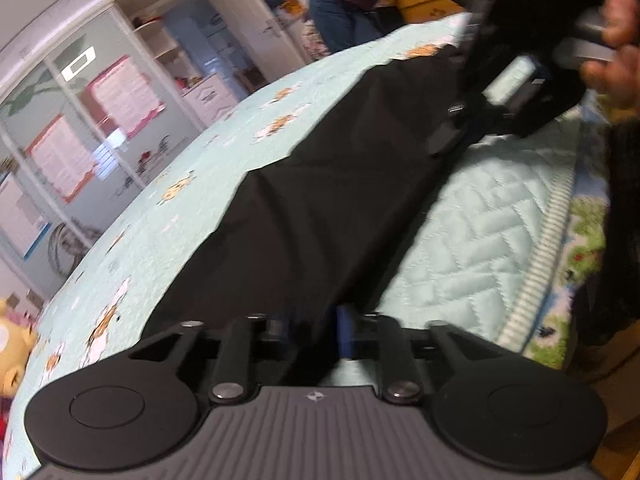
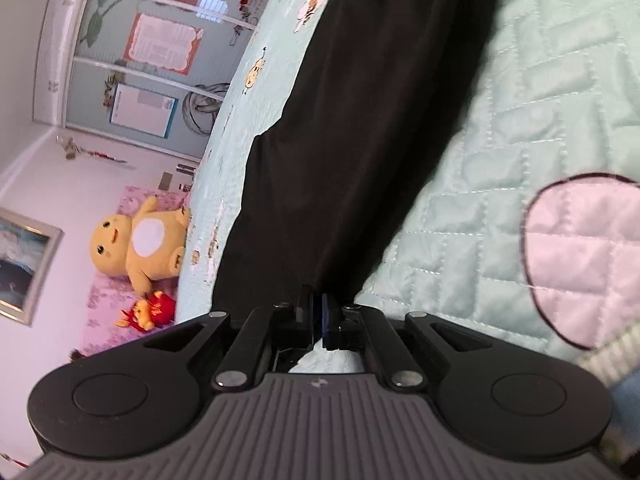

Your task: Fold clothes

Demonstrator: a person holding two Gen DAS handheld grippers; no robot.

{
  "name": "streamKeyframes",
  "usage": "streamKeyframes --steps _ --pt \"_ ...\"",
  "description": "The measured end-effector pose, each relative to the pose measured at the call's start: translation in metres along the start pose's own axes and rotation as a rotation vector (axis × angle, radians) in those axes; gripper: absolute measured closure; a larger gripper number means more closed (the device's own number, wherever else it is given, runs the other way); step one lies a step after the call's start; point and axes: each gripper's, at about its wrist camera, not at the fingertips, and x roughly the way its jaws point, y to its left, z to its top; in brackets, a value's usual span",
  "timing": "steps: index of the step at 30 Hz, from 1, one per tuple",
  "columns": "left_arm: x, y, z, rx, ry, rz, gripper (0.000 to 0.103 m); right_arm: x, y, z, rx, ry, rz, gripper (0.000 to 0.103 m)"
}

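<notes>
Close under my left gripper (image 1: 310,330) the jaws are clenched on one end of the black garment (image 1: 320,200), the dark cloth bunched between them. My right gripper (image 2: 318,316) is likewise clamped tight on the other end of the black garment (image 2: 360,120), its blue pads pressed together with fabric running out from between them. The cloth runs as one long dark strip between the two tools, over the pale green quilted bedspread (image 1: 472,236), which carries small cartoon prints on its far side. From the left wrist view my right gripper (image 1: 444,140) and the hand (image 1: 616,60) holding it show at the far end of the strip. Beyond the bed's edge a yellow plush toy (image 2: 138,246) lies on pink bedding, with a red toy (image 2: 154,310) beside it. Farther off stand glass wardrobe doors (image 1: 80,128) hung with pink posters
</notes>
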Motion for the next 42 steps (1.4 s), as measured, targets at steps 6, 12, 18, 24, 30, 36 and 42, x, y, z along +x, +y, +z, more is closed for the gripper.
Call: streamKeyframes --steps 6,12,18,24,30,36,42 --pt "-0.022 0.064 -0.014 -0.391 -0.005 -0.104 0.041 -0.033 0.022 0.000 -0.101 -0.051 -0.064 0.096" --pt "-0.024 0.139 -0.047 -0.903 -0.057 -0.134 0.041 -0.014 0.064 -0.002 -0.240 -0.034 0.021 0.096" --pt "0.014 0.144 -0.090 -0.985 0.101 -0.071 0.046 0.034 0.060 -0.011 -0.257 0.063 0.053 0.096" --pt "0.000 0.138 -0.092 -0.903 0.051 -0.063 0.045 0.045 0.038 -0.017 -0.236 0.087 -0.022 0.102" --pt "-0.006 0.146 -0.075 -0.904 -0.051 -0.099 0.043 0.043 0.065 -0.007 -0.297 0.054 0.032 0.098" --pt "0.019 0.156 -0.054 -0.938 -0.027 -0.184 0.039 0.023 0.042 0.029 -0.187 -0.062 0.040 0.097" --pt "0.056 0.155 -0.011 -0.876 -0.038 -0.222 0.038 -0.030 0.028 0.108 -0.260 -0.333 -0.095 0.061"
